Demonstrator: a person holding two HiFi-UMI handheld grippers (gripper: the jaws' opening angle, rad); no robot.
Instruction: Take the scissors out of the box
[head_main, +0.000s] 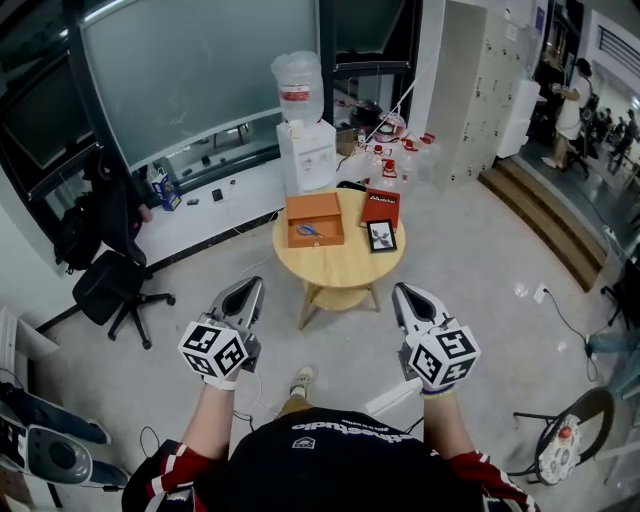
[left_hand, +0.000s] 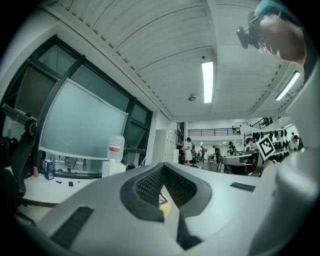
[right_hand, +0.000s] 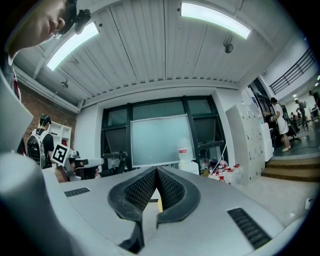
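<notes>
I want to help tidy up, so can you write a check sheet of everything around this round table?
Surface: round wooden table, lower shelf underneath.
Job's things: open brown box on the table; blue-handled scissors lying inside it.
Clutter: red box and black-framed card beside the brown box.
Grippers: left gripper and right gripper both shut, empty, short of the table.
Cables: one cable trailing on the floor at right.
Surroundings: water dispenser behind the table, office chair at left.
</notes>
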